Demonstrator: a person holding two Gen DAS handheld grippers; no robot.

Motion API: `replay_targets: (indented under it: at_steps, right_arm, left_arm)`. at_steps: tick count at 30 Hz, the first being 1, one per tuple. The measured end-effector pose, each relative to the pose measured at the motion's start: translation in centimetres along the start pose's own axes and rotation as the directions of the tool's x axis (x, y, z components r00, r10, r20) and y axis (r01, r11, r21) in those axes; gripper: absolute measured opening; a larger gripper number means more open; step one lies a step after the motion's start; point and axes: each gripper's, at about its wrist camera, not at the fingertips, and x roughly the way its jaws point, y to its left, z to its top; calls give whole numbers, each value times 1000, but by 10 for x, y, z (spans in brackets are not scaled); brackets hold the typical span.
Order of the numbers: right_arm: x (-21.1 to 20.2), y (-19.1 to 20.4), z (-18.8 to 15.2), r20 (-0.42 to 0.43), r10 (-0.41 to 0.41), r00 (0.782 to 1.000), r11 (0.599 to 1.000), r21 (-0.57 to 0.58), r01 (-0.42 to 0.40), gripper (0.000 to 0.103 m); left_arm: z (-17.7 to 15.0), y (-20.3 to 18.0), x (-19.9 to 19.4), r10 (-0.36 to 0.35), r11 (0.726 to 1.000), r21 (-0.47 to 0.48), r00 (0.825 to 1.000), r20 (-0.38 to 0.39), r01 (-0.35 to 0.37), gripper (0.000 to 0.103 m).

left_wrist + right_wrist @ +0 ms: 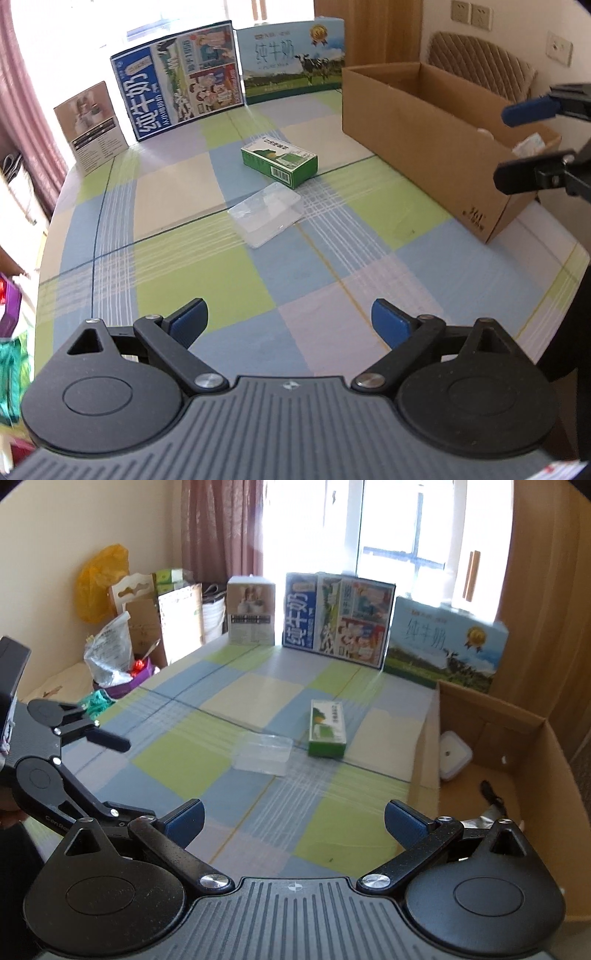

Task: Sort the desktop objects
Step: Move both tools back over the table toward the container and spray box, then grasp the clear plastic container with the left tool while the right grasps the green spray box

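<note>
Both grippers, left (290, 323) and right (293, 818), are spread and empty. A white container (455, 755) is already in the carton (554, 760); the green box (279, 165) and clear tray (265, 215) remain mid-table (184, 280).

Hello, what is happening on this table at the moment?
A person holds a two-finger gripper in each hand to sort things into the cardboard box. Both the left gripper and the right gripper are open and hold nothing. A green carton and a clear plastic container lie on the checked tablecloth, touched by neither gripper. The box already holds a small white container and a dark item.
</note>
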Motion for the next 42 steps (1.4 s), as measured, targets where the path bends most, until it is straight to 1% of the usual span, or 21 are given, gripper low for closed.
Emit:
replay_targets:
  at_steps: [4,7,10,13,15,19,20,22,25,28,29,32,34,35,36,40,42]
  right_arm:
    - [18,-2,4,-36,16,999,1000,-18,-17,101]
    - [32,-6,9,-62,25,998,999,-31,-27,101]
    - [46,-11,17,-92,39,995,998,-38,-43,101]
    - [64,-16,29,-127,57,990,997,-51,-64,101]
    - [77,-21,38,-143,66,987,995,-60,-75,101]
    - [101,-33,57,-173,67,983,994,-71,-80,100]
    - [108,-34,61,-182,60,981,994,-81,-76,98]
    - [120,-38,69,-203,56,978,991,-108,-80,90]
    - [141,-41,77,-242,51,969,984,-153,-90,85]
    - [162,-43,84,-273,57,960,979,-175,-108,83]
    - [168,-44,86,-283,64,957,977,-178,-118,81]
    - [186,-50,95,-311,86,946,977,-161,-142,79]
    - [198,-55,101,-331,105,938,977,-140,-159,77]
    - [205,-58,103,-340,110,934,978,-129,-162,77]
    - [212,-61,106,-347,108,932,980,-122,-159,76]
    - [235,-69,110,-371,95,924,981,-121,-149,72]
    - [246,-72,112,-379,88,921,982,-123,-144,71]
  left_arm:
    - [7,3,16,-40,996,81,999,-5,41,93]
    - [15,5,32,-61,984,168,998,-17,62,92]
    - [26,7,47,-77,967,241,997,-15,78,92]
    - [38,12,62,-106,951,291,994,-3,103,91]
    - [45,14,74,-131,933,337,991,-8,126,89]
    - [56,17,98,-123,901,415,992,-31,125,89]
    - [59,19,104,-124,897,423,992,-36,128,89]
    - [63,23,115,-129,890,436,991,-44,135,89]
    - [69,28,131,-145,878,453,988,-59,156,87]
    - [72,31,145,-147,861,480,986,-78,166,81]
    - [73,32,150,-151,855,489,985,-85,173,77]
    - [77,36,162,-165,844,500,981,-101,193,75]
    - [79,39,168,-180,842,497,977,-112,212,75]
    - [81,41,171,-188,841,494,975,-116,221,73]
    - [82,42,174,-196,841,490,973,-121,230,70]
    - [86,46,185,-222,845,470,967,-126,256,66]
    - [87,48,189,-240,847,457,962,-130,273,60]
